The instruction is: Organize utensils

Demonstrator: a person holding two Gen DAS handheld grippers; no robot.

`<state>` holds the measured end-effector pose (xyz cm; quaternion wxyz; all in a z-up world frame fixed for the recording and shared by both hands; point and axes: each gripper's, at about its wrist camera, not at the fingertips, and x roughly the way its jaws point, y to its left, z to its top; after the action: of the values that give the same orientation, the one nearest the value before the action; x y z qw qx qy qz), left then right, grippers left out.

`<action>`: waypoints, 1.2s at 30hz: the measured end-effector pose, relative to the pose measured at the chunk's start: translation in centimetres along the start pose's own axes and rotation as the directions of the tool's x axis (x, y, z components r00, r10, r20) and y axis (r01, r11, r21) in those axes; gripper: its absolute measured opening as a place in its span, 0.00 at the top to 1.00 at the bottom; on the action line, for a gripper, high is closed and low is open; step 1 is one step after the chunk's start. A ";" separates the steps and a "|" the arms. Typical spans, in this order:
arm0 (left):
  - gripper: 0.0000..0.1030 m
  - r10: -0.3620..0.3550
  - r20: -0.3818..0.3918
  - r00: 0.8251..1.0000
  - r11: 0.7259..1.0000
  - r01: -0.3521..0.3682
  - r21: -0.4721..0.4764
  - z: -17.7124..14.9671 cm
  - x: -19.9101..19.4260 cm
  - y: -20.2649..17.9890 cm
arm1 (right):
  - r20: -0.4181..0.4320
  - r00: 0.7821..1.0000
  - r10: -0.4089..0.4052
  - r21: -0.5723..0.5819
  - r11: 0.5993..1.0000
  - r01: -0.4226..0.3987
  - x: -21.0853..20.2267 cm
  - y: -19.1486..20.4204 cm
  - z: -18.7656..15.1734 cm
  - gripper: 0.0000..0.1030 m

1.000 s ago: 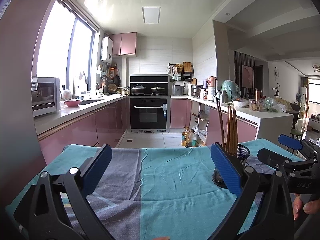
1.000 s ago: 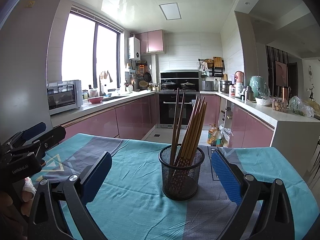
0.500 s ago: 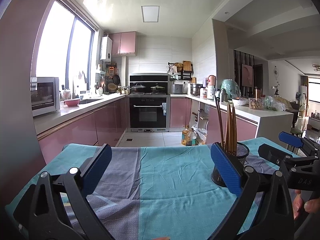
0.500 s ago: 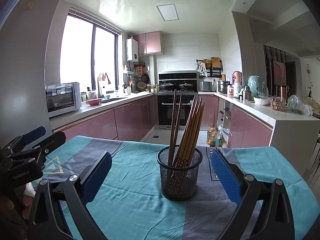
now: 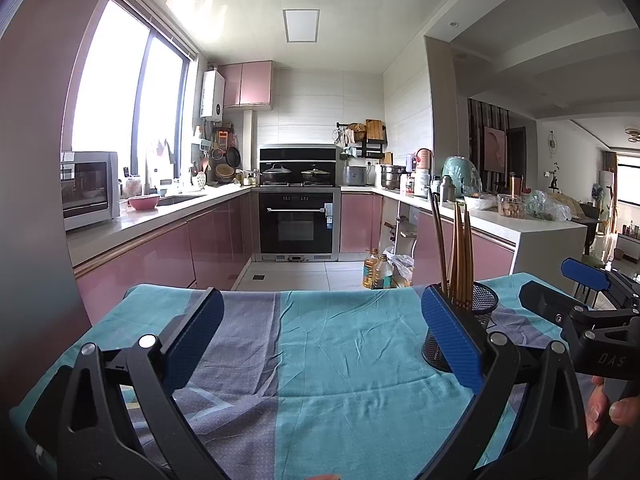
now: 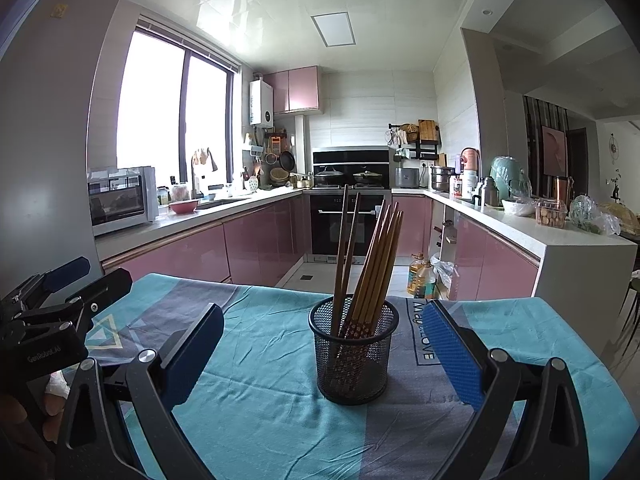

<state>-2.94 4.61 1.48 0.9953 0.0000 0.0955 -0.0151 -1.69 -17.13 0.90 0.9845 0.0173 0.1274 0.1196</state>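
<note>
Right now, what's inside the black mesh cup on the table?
The black mesh cup holds chopsticks standing on end: two dark ones lean left, a lighter bundle leans right. Their patterned lower ends show faintly through the mesh; the cup's bottom is not clearly visible.

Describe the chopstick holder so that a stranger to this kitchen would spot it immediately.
Start at the table covered with a teal and grey cloth. Ahead of the open right gripper stands a black mesh cup, the only container on the cloth, with brown chopsticks sticking up out of it.
</note>
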 end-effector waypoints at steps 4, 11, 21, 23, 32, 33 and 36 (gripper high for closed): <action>0.05 0.001 -0.004 1.000 1.000 -0.001 -0.001 -0.1 0.0 0.0 | 0.001 1.000 -0.005 0.000 1.000 0.005 0.0 -0.1 0.0 0.06; 0.05 0.004 -0.010 1.000 1.000 -0.004 -0.001 -0.3 0.0 -0.2 | 0.002 1.000 -0.011 0.001 1.000 0.011 -0.2 -0.1 0.0 0.06; 0.05 0.006 -0.017 1.000 1.000 -0.006 -0.004 -0.6 -0.1 -0.4 | 0.004 1.000 -0.013 0.001 1.000 0.013 -0.3 -0.1 0.0 0.06; 0.06 0.007 -0.016 1.000 1.000 -0.007 -0.005 -0.5 -0.2 -0.4 | 0.004 1.000 -0.013 0.000 1.000 0.013 -0.3 -0.1 0.0 0.06; 0.05 0.010 -0.023 1.000 1.000 -0.010 -0.009 -0.3 -0.1 -0.5 | -0.004 1.000 -0.008 0.000 1.000 0.008 0.1 0.1 0.0 0.06; 0.05 0.010 -0.024 1.000 1.000 -0.011 -0.009 -0.3 0.0 -0.5 | -0.005 1.000 -0.008 0.000 1.000 0.008 0.1 0.1 0.0 0.06; 0.05 0.012 -0.027 1.000 1.000 -0.013 -0.010 -0.2 0.0 -0.6 | -0.005 1.000 -0.007 0.000 1.000 0.007 0.1 0.1 0.0 0.06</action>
<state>-2.98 3.98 1.26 0.9940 -0.0041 0.1088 -0.0085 -1.60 -16.96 0.84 0.9845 0.0165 0.1299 0.1165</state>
